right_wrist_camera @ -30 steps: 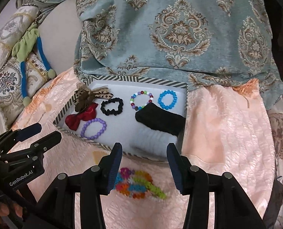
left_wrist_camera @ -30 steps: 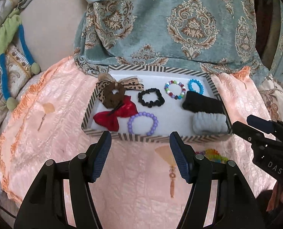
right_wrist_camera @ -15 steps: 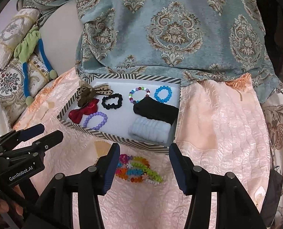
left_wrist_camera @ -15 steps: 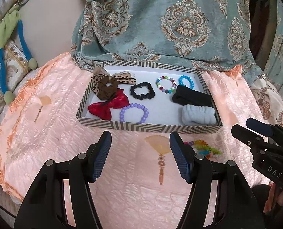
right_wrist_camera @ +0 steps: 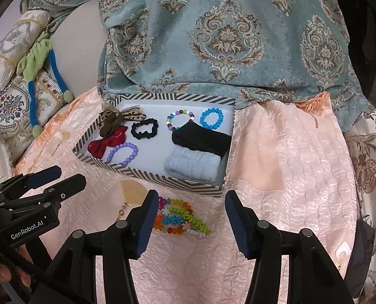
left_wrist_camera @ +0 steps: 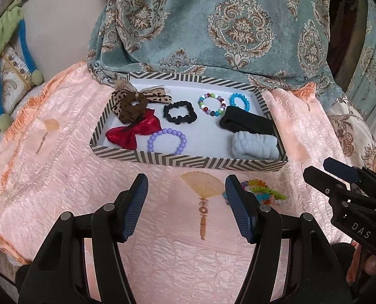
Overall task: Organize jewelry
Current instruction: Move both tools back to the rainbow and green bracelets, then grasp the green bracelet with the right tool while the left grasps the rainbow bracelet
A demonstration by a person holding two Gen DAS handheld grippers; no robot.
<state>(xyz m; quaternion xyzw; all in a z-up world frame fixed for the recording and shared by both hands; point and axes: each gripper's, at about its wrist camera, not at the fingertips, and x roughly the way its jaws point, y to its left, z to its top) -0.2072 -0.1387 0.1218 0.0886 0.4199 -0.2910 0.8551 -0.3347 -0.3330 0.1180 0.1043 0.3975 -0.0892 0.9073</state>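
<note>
Step in hand, as I read it: pick up the pile of colourful plastic hair clips and beads [right_wrist_camera: 181,216], which lies on the pink quilted bedspread [right_wrist_camera: 289,177] just near of the striped tray [right_wrist_camera: 147,174], outside it.

Right gripper [right_wrist_camera: 188,223] hangs above the pile, fingers spread, nothing between them. The pile sits toward the left finger [right_wrist_camera: 145,224], so shift left to centre it before you lower. Go low enough to get under the loose pieces; the spiral ones probably snag, so close slowly and check nothing dangles.

Left gripper [left_wrist_camera: 184,205] is also spread and empty, hovering over the bedspread. Keep it clear of the right one's path.

Drop target: bare tray floor between the purple bead bracelet [right_wrist_camera: 123,153] and the light blue band [right_wrist_camera: 191,164].

Tray count:
- bead bracelets: 3 (purple, multicolour [right_wrist_camera: 180,121], blue [right_wrist_camera: 211,119])
- bows: 2 (red [right_wrist_camera: 107,143], leopard-print [right_wrist_camera: 133,112])
- scrunchies: 2 (black [right_wrist_camera: 145,128], brown [left_wrist_camera: 133,107])
- fabric bands: 2 (black [right_wrist_camera: 202,138], light blue)

Pieces in the pile: too tangled to count.
</note>
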